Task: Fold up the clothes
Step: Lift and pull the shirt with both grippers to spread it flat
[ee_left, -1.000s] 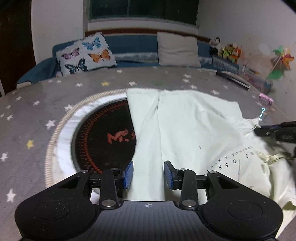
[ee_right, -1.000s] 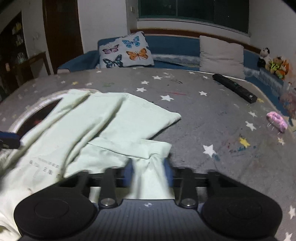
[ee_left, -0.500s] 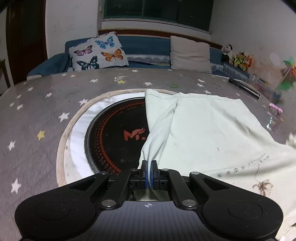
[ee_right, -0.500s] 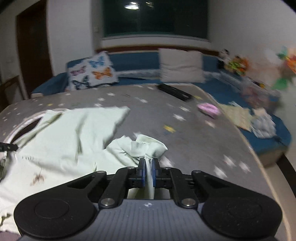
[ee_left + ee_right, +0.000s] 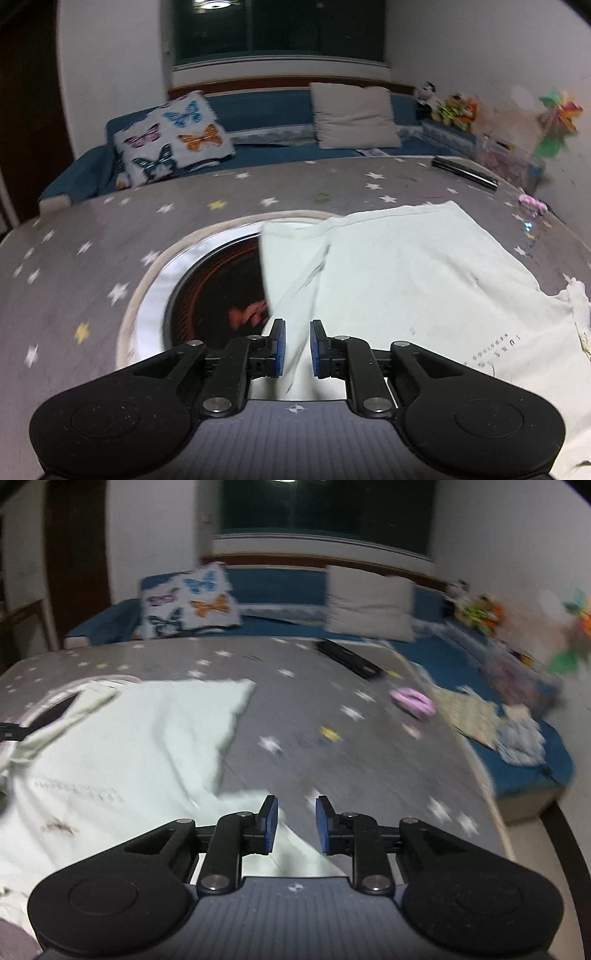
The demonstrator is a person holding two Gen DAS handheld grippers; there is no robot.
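**Pale garment spread on the starred surface, both tools parted over its near edge**

The pale green garment point(image 5: 406, 280) lies mostly flat on the grey star-patterned surface point(image 5: 92, 236), its far-left portion overlapping the dark round inset point(image 5: 214, 291) with red markings. A long ridge of cloth runs from the far edge toward the left tool point(image 5: 294, 345), whose blue pads stand apart with fabric visible in the gap but not pinched. The right tool point(image 5: 292, 821) is likewise parted, poised above the garment's near right edge, where a flap of cloth passes beneath it. Such placement at two near points suits either letting go of cloth just laid down or closing on it to carry a fold; the views fit both.

Printed lettering point(image 5: 495, 350) faces up near the right side. The garment's near hem is cut off behind both tool bodies, and motion blur softens the right view, so the collar or sleeve outline cannot be made out. A black remote point(image 5: 349, 659) and a pink object point(image 5: 413, 703) lie well apart from the cloth.
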